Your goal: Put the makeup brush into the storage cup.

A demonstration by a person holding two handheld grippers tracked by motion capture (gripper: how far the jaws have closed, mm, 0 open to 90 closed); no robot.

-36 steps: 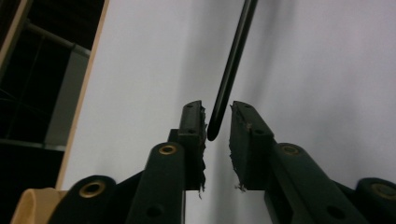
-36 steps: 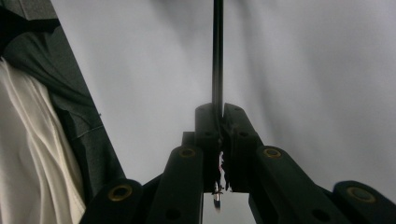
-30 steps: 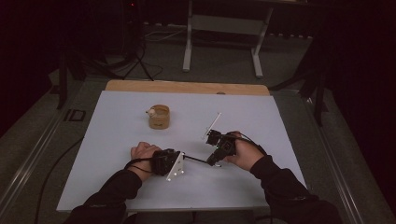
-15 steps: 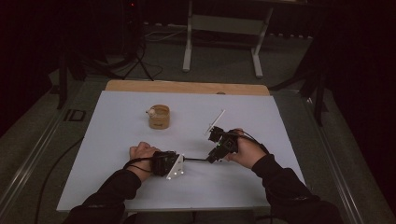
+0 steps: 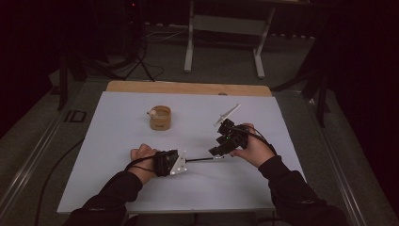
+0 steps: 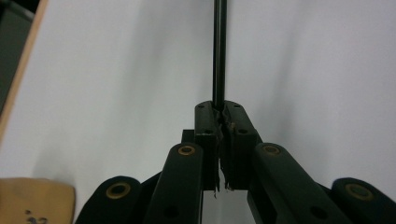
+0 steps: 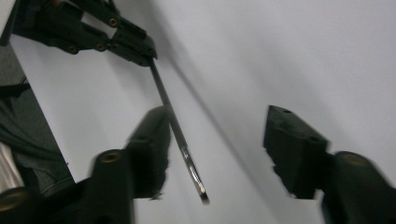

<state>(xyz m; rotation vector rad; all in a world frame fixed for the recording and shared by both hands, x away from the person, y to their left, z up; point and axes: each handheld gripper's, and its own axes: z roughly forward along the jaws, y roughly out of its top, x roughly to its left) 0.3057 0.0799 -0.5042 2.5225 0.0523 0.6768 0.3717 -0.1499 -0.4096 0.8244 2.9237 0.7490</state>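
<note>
The left gripper (image 5: 184,161) pinches one end of a thin dark rod (image 5: 202,159) between fingers (image 6: 208,135) pressed together on it. The rod extends low over the table (image 5: 117,188), near the front middle, toward the right gripper (image 5: 217,149). The right gripper's fingers (image 7: 149,149) are spread; the rod's free, shiny end lies between them, close beside one finger, contact unclear.

A small wooden cup (image 5: 160,117) stands well apart, toward the back left. A thin white stick (image 5: 227,114) projects near the right gripper. The wooden strip (image 5: 188,88) borders the far edge. Bare surface lies open left, front and right.
</note>
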